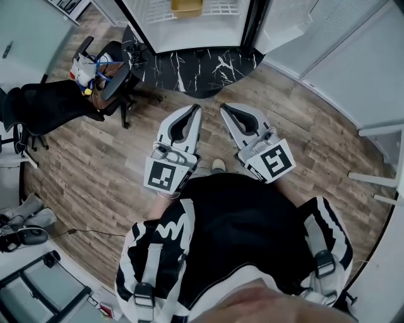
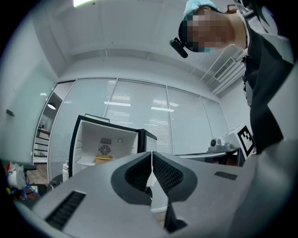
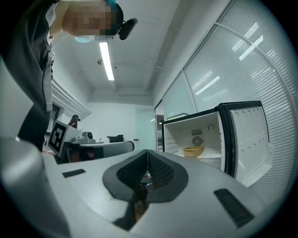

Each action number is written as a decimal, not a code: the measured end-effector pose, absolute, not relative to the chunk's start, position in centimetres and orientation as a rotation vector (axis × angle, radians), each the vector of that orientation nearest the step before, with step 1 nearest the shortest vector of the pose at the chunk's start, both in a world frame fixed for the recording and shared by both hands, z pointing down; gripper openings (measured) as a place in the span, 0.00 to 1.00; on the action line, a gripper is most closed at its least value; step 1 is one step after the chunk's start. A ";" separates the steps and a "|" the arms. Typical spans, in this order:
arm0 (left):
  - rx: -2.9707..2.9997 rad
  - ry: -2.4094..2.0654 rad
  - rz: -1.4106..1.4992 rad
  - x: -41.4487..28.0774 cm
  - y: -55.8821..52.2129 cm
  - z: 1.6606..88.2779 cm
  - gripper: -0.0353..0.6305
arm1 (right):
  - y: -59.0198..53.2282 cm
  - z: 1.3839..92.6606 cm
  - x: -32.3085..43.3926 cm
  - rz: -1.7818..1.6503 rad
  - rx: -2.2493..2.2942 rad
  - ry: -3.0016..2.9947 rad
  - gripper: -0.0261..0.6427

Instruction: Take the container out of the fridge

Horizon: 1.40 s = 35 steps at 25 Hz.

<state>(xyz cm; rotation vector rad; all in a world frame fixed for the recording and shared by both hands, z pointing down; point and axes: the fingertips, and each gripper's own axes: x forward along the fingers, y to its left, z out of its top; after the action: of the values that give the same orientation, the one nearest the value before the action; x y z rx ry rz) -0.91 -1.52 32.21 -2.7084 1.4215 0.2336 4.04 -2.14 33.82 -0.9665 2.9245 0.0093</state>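
Two chairs stand at about ten o'clock in the head view: a black chair [image 1: 50, 107] and, past it, a second chair [image 1: 110, 76] with coloured odds and ends on its seat, both on the wood floor [image 1: 95, 183]. Just left of centre, the left gripper [image 1: 196, 108] points toward twelve o'clock. Its jaws are pressed together with nothing between them.

At twelve o'clock the fridge [image 1: 202, 38] is open, with a dark marbled floor patch [image 1: 202, 66] in front of it. The yellow container [image 1: 187, 6] sits on a white shelf inside, well apart from both grippers. It lies at nine o'clock in the left gripper view and at three o'clock in the right gripper view.

Just right of centre, the right gripper [image 1: 225, 110] also points toward twelve o'clock, beside the left one. Its jaws are closed too and hold nothing. At one o'clock the fridge door [image 1: 284, 25] is swung wide.
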 end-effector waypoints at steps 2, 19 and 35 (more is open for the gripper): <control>-2.710 1.420 0.232 -0.8 -1.7 32.1 0.08 | -2.1 34.0 4.0 0.006 -0.961 2.937 0.06; -2.685 1.488 0.207 -2.0 -1.3 32.0 0.08 | -2.8 33.4 4.3 -0.006 -0.922 2.915 0.06; -2.673 1.476 0.235 -3.4 -4.7 32.0 0.08 | -6.2 33.3 3.6 0.011 -0.972 2.894 0.06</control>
<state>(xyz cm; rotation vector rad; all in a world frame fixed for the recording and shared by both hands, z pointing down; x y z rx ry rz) -3.45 -4.72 32.00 -2.6726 1.4758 0.2348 3.58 -6.22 33.25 -0.9720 2.8939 0.0106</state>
